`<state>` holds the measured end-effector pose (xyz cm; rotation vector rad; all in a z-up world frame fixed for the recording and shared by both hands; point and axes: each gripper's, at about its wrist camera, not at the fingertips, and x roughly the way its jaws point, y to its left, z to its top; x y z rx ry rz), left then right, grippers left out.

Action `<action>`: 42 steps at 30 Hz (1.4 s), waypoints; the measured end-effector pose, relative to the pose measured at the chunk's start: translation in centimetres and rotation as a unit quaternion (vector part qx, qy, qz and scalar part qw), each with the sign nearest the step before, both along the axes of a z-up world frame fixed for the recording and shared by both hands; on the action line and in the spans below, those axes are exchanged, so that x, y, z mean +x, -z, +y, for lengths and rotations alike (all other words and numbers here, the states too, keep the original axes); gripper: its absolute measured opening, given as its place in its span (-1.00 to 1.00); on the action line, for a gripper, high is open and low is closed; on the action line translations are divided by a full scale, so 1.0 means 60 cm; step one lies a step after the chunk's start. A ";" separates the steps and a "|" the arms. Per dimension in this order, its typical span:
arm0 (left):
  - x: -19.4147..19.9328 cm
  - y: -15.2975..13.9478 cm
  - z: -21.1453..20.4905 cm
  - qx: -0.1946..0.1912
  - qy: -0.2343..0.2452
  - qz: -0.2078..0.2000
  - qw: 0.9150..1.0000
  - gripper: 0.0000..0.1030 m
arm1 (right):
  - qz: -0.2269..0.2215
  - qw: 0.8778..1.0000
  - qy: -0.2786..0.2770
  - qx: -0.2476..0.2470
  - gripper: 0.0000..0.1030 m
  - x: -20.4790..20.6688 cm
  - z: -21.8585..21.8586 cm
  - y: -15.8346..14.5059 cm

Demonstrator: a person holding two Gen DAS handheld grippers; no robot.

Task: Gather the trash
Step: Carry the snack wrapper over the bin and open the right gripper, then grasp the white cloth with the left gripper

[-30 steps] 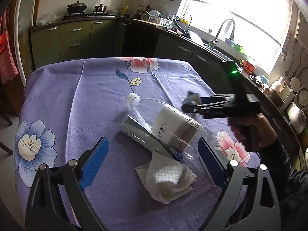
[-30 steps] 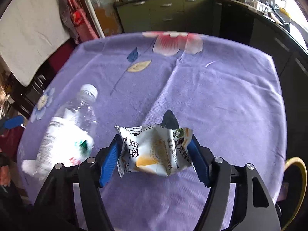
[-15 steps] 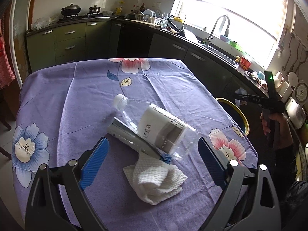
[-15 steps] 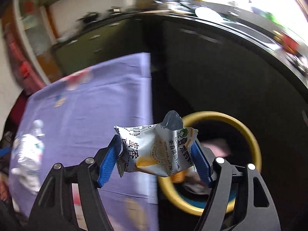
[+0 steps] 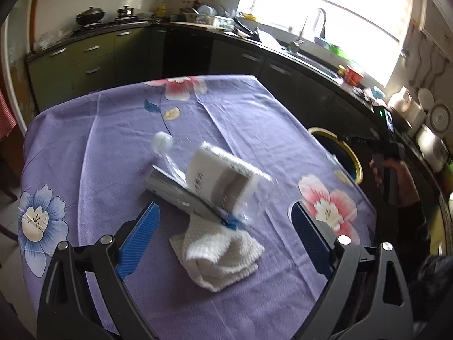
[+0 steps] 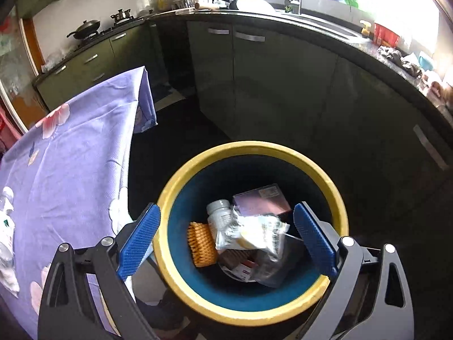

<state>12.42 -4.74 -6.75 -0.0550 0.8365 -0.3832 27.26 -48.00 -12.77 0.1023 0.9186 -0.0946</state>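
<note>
My right gripper [image 6: 226, 236] hangs over the yellow-rimmed bin [image 6: 334, 195], its jaws opening with nothing between the pads. The crumpled snack wrapper [image 6: 254, 233] lies inside the bin on other rubbish. My left gripper [image 5: 225, 236] is open above the purple flowered tablecloth [image 5: 113, 147]. Ahead of it lie a clear plastic bottle [image 5: 215, 178] on its side, a silver wrapper [image 5: 181, 195] under it and a white crumpled napkin [image 5: 218, 257]. In the left wrist view a hand holds the right gripper [image 5: 388, 144] past the table's right edge, over the bin [image 5: 349, 155].
The bin holds a white pill bottle [image 6: 219, 212], an orange ridged piece [image 6: 201, 245] and a pink box [image 6: 262, 198]. Dark green cabinets [image 6: 254, 65] stand behind the bin. The table's cloth corner [image 6: 144, 104] hangs left of it. The counter and sink [image 5: 314, 56] run along the window.
The right gripper swung from over the table to above the bin and let the snack wrapper go; the wrapper now lies in the bin. The left gripper drifted slightly.
</note>
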 end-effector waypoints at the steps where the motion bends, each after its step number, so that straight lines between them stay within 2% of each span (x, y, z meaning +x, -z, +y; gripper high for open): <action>1: -0.004 0.004 -0.001 0.006 0.007 0.004 1.000 0.74 | -0.002 1.000 0.000 -0.002 0.82 -0.003 0.003 -0.001; 7: -0.022 0.033 -0.016 0.038 0.041 0.008 0.998 0.73 | -0.016 1.000 -0.004 0.007 0.82 -0.042 0.010 -0.010; 13: -0.016 0.059 -0.017 0.042 0.045 0.022 0.998 0.66 | -0.016 1.000 -0.020 0.008 0.82 -0.063 0.030 -0.012; 19: -0.007 0.076 -0.009 0.039 0.037 0.032 0.998 0.31 | -0.014 0.999 -0.032 0.012 0.82 -0.065 0.045 -0.008; 24: -0.003 0.091 -0.008 0.043 0.040 0.045 0.997 -0.15 | -0.012 0.999 -0.042 0.014 0.82 -0.065 0.054 -0.005; 30: -0.011 0.095 -0.011 0.064 0.044 0.038 0.996 -0.72 | -0.010 0.999 -0.047 0.019 0.82 -0.066 0.059 -0.001; 35: -0.020 0.091 -0.010 0.075 0.045 0.038 0.995 -0.85 | -0.011 0.998 -0.052 0.022 0.82 -0.068 0.062 -0.003; 42: -0.038 0.059 -0.001 0.061 0.044 0.010 0.997 -0.88 | -0.019 0.998 -0.060 0.024 0.82 -0.077 0.068 -0.013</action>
